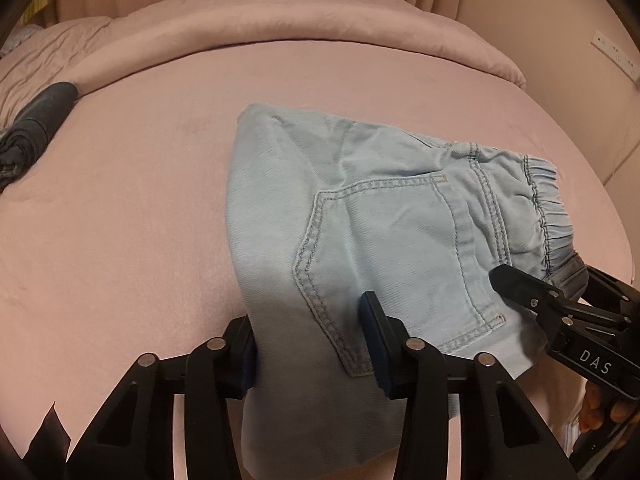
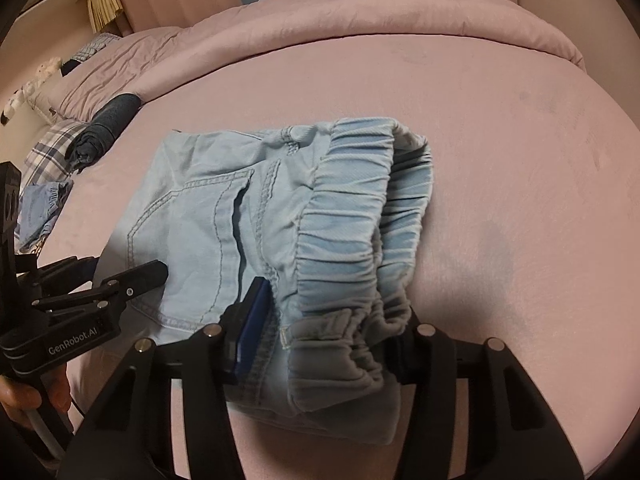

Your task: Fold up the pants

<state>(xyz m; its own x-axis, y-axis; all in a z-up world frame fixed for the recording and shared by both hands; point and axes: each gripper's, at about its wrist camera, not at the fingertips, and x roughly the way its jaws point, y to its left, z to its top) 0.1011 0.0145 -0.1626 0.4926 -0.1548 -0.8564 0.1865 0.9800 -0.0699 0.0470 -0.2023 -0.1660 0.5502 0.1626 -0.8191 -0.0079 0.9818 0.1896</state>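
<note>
Light blue denim pants (image 1: 380, 216) lie folded on a pink bed (image 1: 120, 220), back pocket up, elastic waistband (image 2: 348, 216) to the right. My left gripper (image 1: 310, 352) straddles the near left edge of the pants, and cloth fills the gap between its pads and bunches up there. At the near corner of the waistband, my right gripper (image 2: 324, 340) has gathered elastic pressed between its pads; its right finger is partly hidden by the cloth. Each gripper shows in the other view: the right gripper (image 1: 552, 280) at the waistband, the left gripper (image 2: 124, 268) by the pocket.
A dark rolled garment (image 2: 106, 128) lies at the far left of the bed. Beside it are a plaid pillow (image 2: 52, 148) and another light blue garment (image 2: 40, 208). A folded pink duvet (image 1: 280, 20) runs along the back. A hand (image 2: 24, 396) holds the left gripper's handle.
</note>
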